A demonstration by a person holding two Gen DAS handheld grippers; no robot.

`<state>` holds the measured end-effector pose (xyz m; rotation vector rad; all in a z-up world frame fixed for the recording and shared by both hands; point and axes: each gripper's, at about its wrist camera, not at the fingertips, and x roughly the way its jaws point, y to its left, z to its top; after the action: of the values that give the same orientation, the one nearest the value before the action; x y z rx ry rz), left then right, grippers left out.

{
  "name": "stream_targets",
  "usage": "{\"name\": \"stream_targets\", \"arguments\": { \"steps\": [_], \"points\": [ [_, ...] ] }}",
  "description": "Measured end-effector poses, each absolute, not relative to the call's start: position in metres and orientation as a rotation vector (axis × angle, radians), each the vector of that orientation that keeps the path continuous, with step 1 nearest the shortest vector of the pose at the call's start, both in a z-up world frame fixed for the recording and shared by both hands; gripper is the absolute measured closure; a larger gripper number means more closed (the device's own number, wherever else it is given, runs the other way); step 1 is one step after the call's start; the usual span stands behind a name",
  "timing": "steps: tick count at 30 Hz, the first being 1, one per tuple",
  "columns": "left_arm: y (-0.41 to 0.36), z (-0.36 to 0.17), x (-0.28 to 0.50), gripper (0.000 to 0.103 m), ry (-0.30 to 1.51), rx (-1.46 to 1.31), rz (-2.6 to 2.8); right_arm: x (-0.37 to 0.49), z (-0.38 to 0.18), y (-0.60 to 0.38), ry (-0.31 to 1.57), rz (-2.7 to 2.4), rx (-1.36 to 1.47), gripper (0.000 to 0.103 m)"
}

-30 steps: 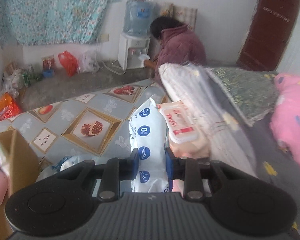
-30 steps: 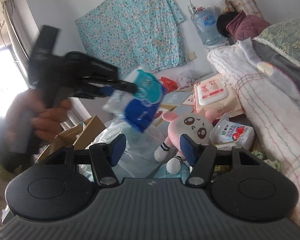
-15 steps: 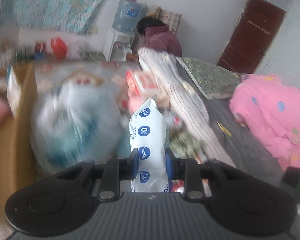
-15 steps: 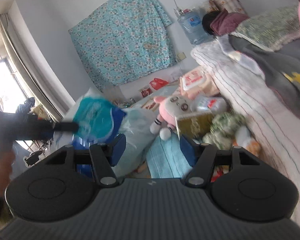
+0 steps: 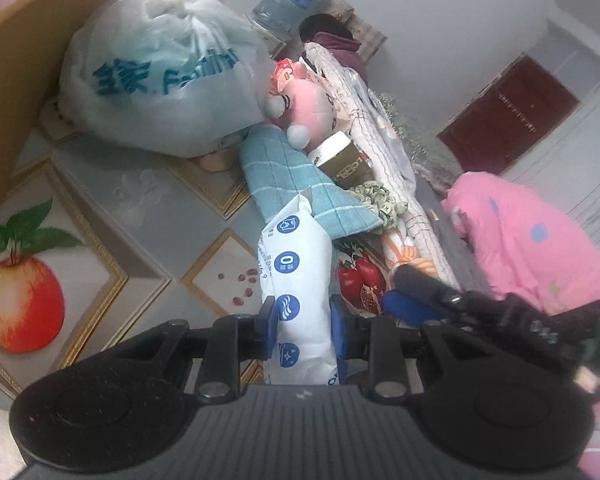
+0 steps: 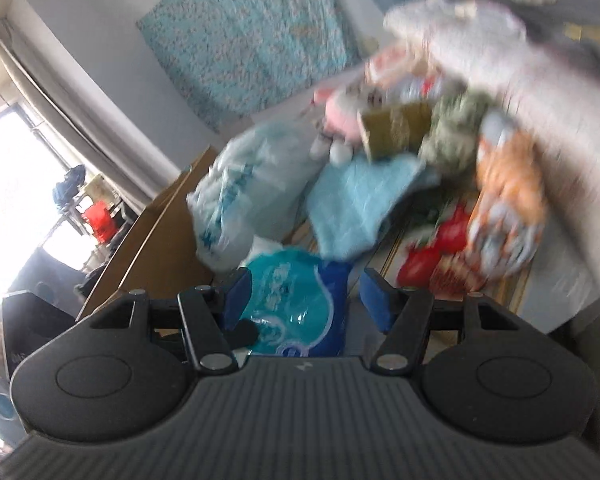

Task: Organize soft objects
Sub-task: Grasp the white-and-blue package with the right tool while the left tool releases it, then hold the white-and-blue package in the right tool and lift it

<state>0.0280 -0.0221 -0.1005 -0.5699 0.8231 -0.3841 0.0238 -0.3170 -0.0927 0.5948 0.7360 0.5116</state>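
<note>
- Since a second ago the left gripper (image 5: 304, 330) had swung down from facing the far wall to over the mat, carrying the tissue pack (image 5: 296, 300); the right gripper (image 6: 306, 304) had closed in beside it, its view now motion-blurred.
- The tissue pack was white on one side with round blue icons, teal and blue on the other, soft plastic wrap, slightly squeezed at the waist where the pads pinched it.
- Left gripper was clenched on the tissue pack, held above the fruit-print mat (image 5: 112, 240), not resting on it.
- Right gripper's jaws stood apart with the pack's teal face (image 6: 296, 300) between them; its pads did not appear to touch the pack, though blur makes this uncertain.
- Step, as a judgement: carry phase, possibly a handover or two-handed placing; pack not yet put down.
- Next move likely calls for picking a drop spot: the cardboard box (image 5: 24, 80) to the left, or the pile ahead, then lowering before releasing.
- Pile ahead: white plastic bag (image 5: 160, 80), teal towel (image 5: 288, 176) and pink plush toy (image 5: 304, 104), all touching.
- Pink blanket (image 5: 532, 240) lay on the bed, well apart.
</note>
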Motion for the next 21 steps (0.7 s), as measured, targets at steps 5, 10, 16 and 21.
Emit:
{"name": "stream_targets", "arguments": {
  "steps": [5, 10, 16, 21],
  "points": [
    [-0.012, -0.108, 0.022, 0.07, 0.811, -0.548, -0.383, 0.035, -0.115, -0.298, 0.828, 0.513, 0.607, 0.046],
    [-0.011, -0.104, 0.012, 0.058, 0.792, -0.399, -0.35, 0.042, -0.124, -0.282, 0.872, 0.535, 0.602, 0.05],
    [-0.019, -0.096, -0.003, 0.038, 0.787, -0.2, -0.39, 0.049, -0.121, -0.275, 0.888, 0.533, 0.58, 0.051],
    [-0.035, -0.1, -0.011, 0.034, 0.808, -0.086, -0.449, 0.052, -0.121, -0.273, 0.908, 0.54, 0.591, 0.051]
  ]
}}
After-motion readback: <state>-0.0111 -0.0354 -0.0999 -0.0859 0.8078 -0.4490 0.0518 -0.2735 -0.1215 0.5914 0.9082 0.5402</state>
